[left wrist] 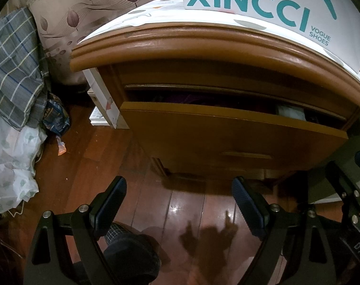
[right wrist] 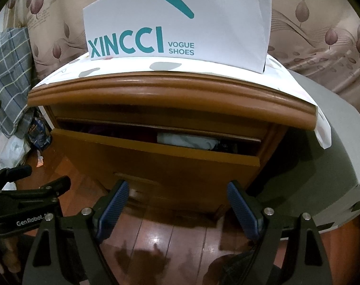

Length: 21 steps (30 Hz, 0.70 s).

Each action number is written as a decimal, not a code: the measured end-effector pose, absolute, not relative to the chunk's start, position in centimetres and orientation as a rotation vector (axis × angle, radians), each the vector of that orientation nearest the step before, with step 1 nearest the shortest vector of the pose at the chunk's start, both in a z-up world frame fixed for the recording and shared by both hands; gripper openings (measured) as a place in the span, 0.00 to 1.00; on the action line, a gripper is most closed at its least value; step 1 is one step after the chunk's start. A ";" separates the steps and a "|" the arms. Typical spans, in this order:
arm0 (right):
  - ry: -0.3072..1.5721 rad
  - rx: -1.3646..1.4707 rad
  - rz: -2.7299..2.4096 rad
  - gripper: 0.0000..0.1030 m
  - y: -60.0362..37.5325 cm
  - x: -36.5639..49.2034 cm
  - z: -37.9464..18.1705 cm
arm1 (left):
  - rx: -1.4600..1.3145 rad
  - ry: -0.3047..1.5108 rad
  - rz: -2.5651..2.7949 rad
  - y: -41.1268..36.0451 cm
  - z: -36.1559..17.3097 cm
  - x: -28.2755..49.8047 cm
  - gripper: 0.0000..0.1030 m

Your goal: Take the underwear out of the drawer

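the underwear was not clearly to be told apart; only a white folded cloth (right wrist: 187,140) and some dark purple fabric (left wrist: 187,98) showed inside the drawer (right wrist: 156,159), through the narrow slot between its front panel and the cabinet top (right wrist: 170,92). the drawer was pulled out only a little, and its long axis ran left to right across both views. the white cloth lay toward the right end of the slot, above and ahead of the right gripper (right wrist: 177,197), which was wide open, held nothing and looked the nearer one to it. the left gripper (left wrist: 180,192) was also wide open and empty, low in front of the drawer over the wooden floor (left wrist: 180,204). probably the drawer handle (left wrist: 247,154) must be pulled more first. a white shoe box (right wrist: 177,23) stood on the cabinet.
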State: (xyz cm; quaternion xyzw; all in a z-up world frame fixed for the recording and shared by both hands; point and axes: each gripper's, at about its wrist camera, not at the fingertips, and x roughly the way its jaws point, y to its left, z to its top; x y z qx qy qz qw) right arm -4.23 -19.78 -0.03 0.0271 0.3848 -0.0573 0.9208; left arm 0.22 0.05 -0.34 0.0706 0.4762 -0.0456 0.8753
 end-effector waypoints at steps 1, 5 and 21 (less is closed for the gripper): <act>0.791 0.056 -0.119 0.84 -19.8 -4.2 0.0 | 0.148 0.994 -0.093 0.0 -0.3 0.2 0.86; 0.795 0.061 -0.119 0.84 -19.9 -4.1 -0.1 | 0.150 0.996 -0.091 -0.1 -0.5 0.2 0.86; 0.802 0.075 -0.121 0.84 -20.1 -4.0 -0.2 | 0.147 1.007 -0.098 0.0 -0.5 0.0 0.86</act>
